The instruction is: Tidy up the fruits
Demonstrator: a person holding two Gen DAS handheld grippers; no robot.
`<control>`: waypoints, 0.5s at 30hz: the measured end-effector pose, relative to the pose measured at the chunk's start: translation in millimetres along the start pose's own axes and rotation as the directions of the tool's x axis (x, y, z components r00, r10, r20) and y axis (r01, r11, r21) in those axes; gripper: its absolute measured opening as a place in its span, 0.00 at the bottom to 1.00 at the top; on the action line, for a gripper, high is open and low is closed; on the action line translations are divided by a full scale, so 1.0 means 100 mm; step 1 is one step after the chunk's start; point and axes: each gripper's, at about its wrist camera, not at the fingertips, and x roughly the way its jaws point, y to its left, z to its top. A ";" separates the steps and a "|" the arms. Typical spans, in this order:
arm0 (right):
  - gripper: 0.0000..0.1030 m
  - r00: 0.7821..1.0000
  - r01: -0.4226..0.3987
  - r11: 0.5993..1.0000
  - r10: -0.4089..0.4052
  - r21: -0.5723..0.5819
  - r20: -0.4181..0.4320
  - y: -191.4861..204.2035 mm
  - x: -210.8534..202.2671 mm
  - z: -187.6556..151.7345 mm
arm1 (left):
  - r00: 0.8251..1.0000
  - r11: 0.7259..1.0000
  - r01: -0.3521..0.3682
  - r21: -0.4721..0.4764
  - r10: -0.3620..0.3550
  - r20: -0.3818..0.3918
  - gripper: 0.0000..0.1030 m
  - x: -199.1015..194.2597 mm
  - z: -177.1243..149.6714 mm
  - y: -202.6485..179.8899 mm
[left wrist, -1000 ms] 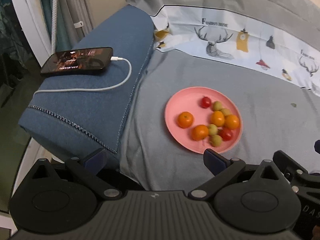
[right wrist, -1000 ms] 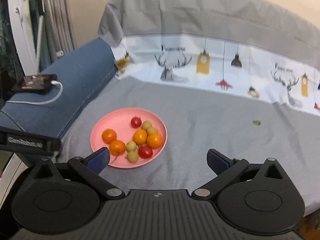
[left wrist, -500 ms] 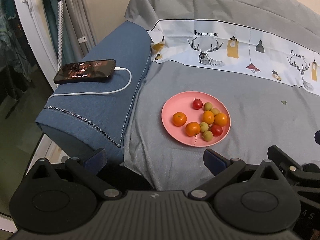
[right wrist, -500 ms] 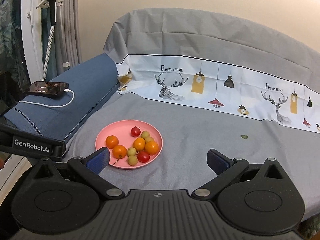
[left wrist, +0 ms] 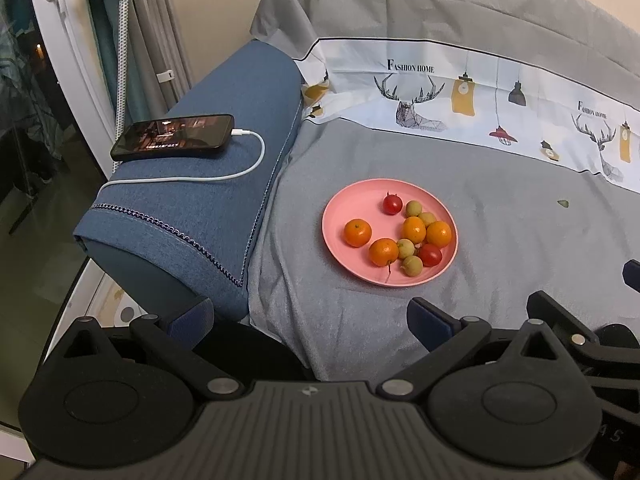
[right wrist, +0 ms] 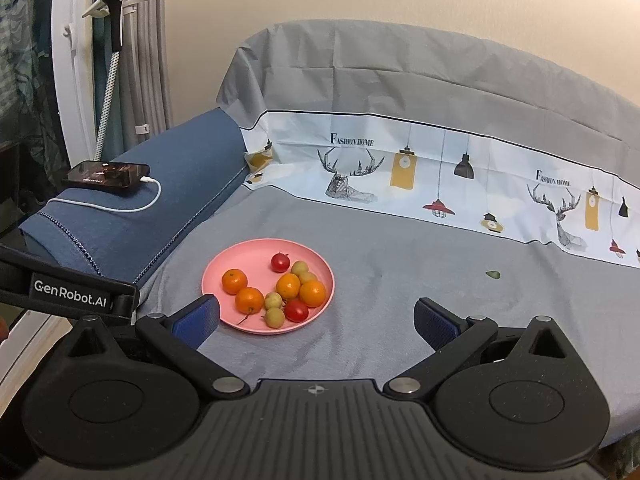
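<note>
A pink plate sits on the grey sofa cover. It holds several small oranges, two red cherry tomatoes and several small yellow-green fruits. My left gripper is open and empty, well short of the plate. My right gripper is open and empty, just short of the plate's near rim. The left gripper's body also shows at the left edge of the right wrist view.
A blue sofa armrest stands left of the plate, with a charging phone and white cable on it. A small green scrap lies on the cover to the right. A patterned backrest cover runs behind.
Both grippers have pulled back and risen from the plate, so it looks smaller and farther. The fruits have not moved. Both stay open.
</note>
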 end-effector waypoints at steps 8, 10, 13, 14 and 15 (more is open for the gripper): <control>0.99 1.000 0.000 1.000 0.001 0.017 -0.026 -0.05 0.07 -0.01 | 1.000 1.000 -0.004 0.001 0.004 0.011 1.00 0.01 0.01 -0.01; 0.99 1.000 0.000 1.000 0.000 0.013 -0.029 -0.04 0.09 0.00 | 1.000 1.000 -0.009 0.008 0.009 0.010 1.00 0.02 0.02 -0.02; 0.99 0.999 -0.003 1.000 0.003 0.012 -0.033 -0.03 0.10 0.00 | 1.000 1.000 -0.008 0.012 0.008 0.002 1.00 0.04 0.02 -0.03; 0.99 0.999 -0.001 1.000 0.002 0.013 -0.034 -0.03 0.11 0.00 | 1.000 1.000 -0.008 0.013 0.008 0.000 1.00 0.05 0.02 -0.03; 0.99 0.999 -0.001 1.000 0.001 0.013 -0.035 -0.03 0.11 0.00 | 1.000 1.000 -0.008 0.014 0.008 -0.001 1.00 0.05 0.02 -0.03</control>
